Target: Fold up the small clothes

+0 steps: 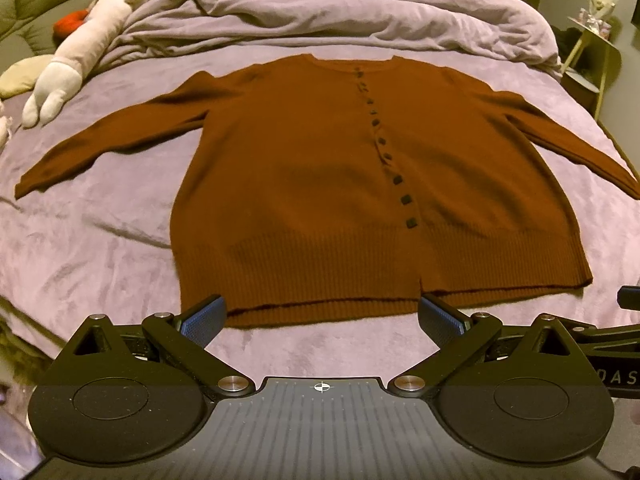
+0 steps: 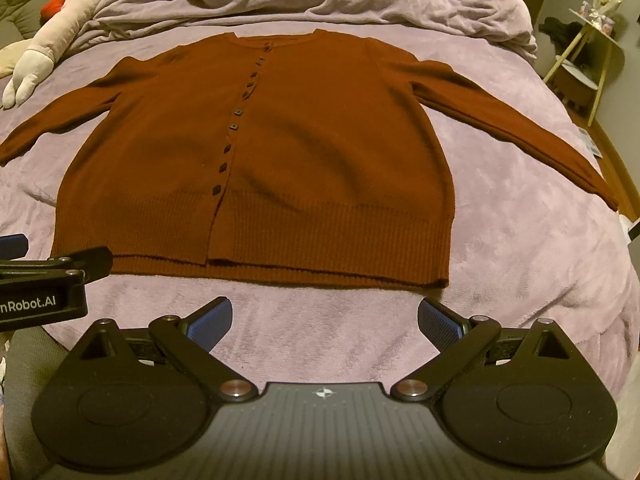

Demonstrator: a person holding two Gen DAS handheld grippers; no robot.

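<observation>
A rust-brown cardigan (image 1: 320, 184) lay flat and face up on a bed (image 1: 100, 240) covered in a lilac blanket. Its front was buttoned, with a row of small dark buttons (image 1: 394, 178) running from the neckline down to the ribbed hem. Both sleeves were spread outward and angled slightly down from the shoulders. The hem was the edge nearest the two claws.

The left claw (image 1: 320, 318) hovered just short of the cardigan's hem, near its left half, its blue-padded fingers (image 1: 202, 322) spread wide and holding nothing. The right claw (image 2: 324, 322) hung a little further back from the hem, toward the cardigan's right half, also spread wide and empty. The two claws sat side by side, each one's edge showing in the other's view.

Beyond the cardigan's neckline, a rumpled lilac duvet (image 1: 340, 12) was bunched across the head of the bed. Beyond the cardigan's left sleeve lay a long pale plush toy (image 1: 80, 56). Off past the right sleeve, beside the bed, stood a small side table (image 2: 592, 52) with thin legs.
</observation>
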